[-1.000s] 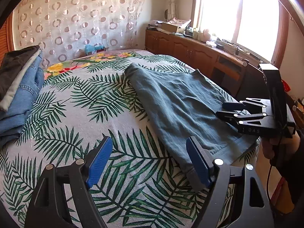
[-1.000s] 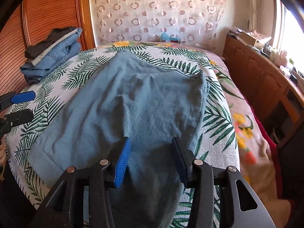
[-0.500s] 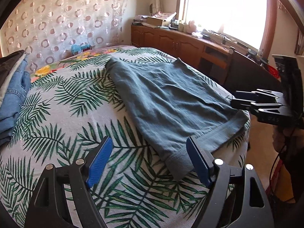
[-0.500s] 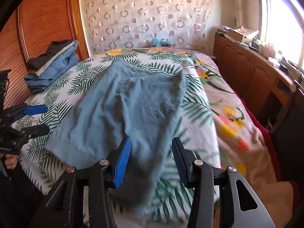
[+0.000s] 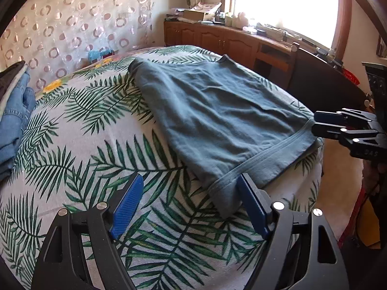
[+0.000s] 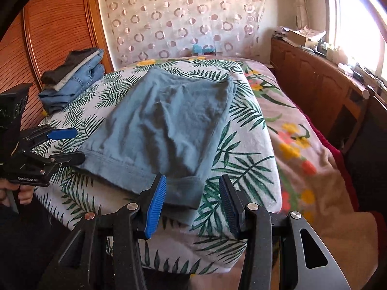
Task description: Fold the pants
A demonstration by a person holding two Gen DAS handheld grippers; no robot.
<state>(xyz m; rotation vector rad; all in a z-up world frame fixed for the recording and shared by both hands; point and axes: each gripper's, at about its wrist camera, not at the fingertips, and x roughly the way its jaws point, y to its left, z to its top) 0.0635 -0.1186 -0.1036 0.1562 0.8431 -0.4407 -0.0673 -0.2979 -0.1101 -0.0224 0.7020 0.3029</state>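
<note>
Grey-blue pants [image 5: 217, 118] lie folded lengthwise on the palm-leaf bedspread [image 5: 79, 149], waistband toward me at the near bed edge; they also show in the right wrist view [image 6: 164, 125]. My left gripper [image 5: 191, 205] is open and empty, just short of the waistband's left corner. My right gripper [image 6: 192, 203] is open and empty, its jaws either side of the waistband's right corner, not touching. The right gripper [image 5: 319, 123] shows at the left wrist view's right edge; the left gripper [image 6: 67, 145] shows at the right wrist view's left.
A stack of folded jeans and dark clothes [image 6: 72, 77] sits at the far left by the wooden headboard [image 6: 55, 29]. A wooden cabinet [image 6: 321, 82] with clutter runs under the window on the right. A floral blanket [image 6: 297, 145] covers the bed's right side.
Both grippers have pulled back toward the near bed edge, from over the pants to just off the waistband corners. Both stayed open. The pants lie flat, let go.
</note>
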